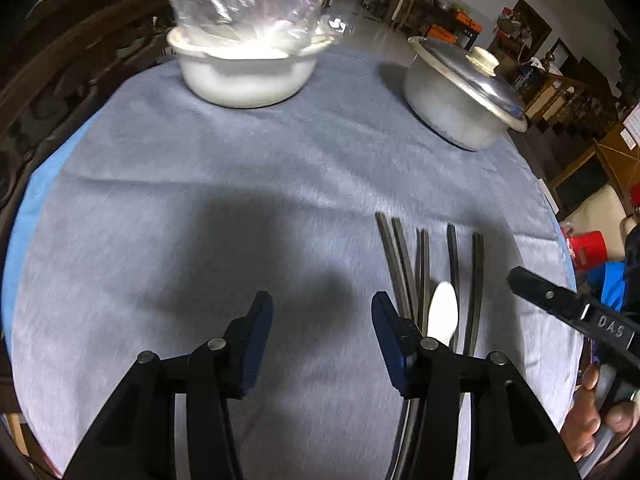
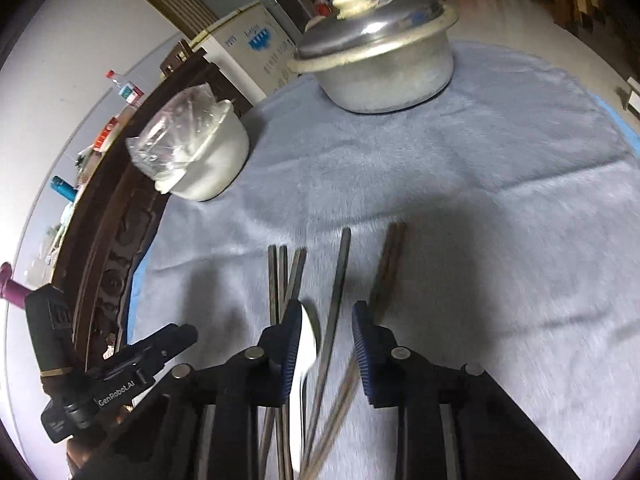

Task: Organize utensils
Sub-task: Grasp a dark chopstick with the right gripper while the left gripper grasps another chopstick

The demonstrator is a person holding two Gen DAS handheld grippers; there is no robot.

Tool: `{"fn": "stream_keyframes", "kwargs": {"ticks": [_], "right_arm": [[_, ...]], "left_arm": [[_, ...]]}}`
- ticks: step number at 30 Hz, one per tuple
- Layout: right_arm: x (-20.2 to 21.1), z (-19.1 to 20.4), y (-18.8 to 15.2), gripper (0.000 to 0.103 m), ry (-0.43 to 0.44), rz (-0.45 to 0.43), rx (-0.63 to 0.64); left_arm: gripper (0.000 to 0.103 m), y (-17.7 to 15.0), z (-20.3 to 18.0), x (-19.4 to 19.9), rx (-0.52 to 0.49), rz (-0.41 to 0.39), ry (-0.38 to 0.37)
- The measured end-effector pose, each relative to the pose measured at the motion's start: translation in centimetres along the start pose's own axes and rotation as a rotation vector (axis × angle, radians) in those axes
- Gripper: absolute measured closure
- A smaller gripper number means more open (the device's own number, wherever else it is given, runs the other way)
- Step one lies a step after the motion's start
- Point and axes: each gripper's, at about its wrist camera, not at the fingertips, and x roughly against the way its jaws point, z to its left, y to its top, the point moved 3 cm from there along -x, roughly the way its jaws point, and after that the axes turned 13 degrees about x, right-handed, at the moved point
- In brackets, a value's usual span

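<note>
Several dark chopsticks [image 1: 424, 264] lie fanned on the grey-blue tablecloth [image 1: 200, 168], with a white spoon [image 1: 442, 314] among them. My left gripper [image 1: 322, 340] is open and empty, just left of the chopsticks; its right finger hides their lower ends. The right gripper's body shows at the right edge of the left wrist view [image 1: 568, 304]. In the right wrist view my right gripper [image 2: 326, 348] is open above the chopsticks [image 2: 340, 280] and the spoon [image 2: 306, 356], with a chopstick and the spoon between its fingers.
A white bowl under a plastic bag [image 1: 244, 56] stands at the back left, a lidded metal pot [image 1: 464, 92] at the back right. They also show in the right wrist view: the bowl [image 2: 200, 152], the pot [image 2: 380, 52]. A dark carved chair [image 2: 108, 248] borders the table.
</note>
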Motion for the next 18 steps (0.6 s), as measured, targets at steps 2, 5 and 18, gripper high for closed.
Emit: {"fn": "stream_keyframes", "kwargs": {"ticks": [2,5,18], "right_arm": [[-1.4,-0.2,0.7,0.077,-0.002,0.024,-0.009],[-3.4,-0.3,1.6,0.079,-0.022,0.069,-0.018],[-7.1,1.2,2.9,0.095,-0.240,0.182,0.071]], "left_arm": [[0.050,0.7,-0.6,-1.0,0.002,0.014,0.006],[0.050,1.7,-1.1,-2.5,0.015,0.047,0.002],[0.050,3.8,-1.9,-5.3,0.095,0.117,-0.005]]}}
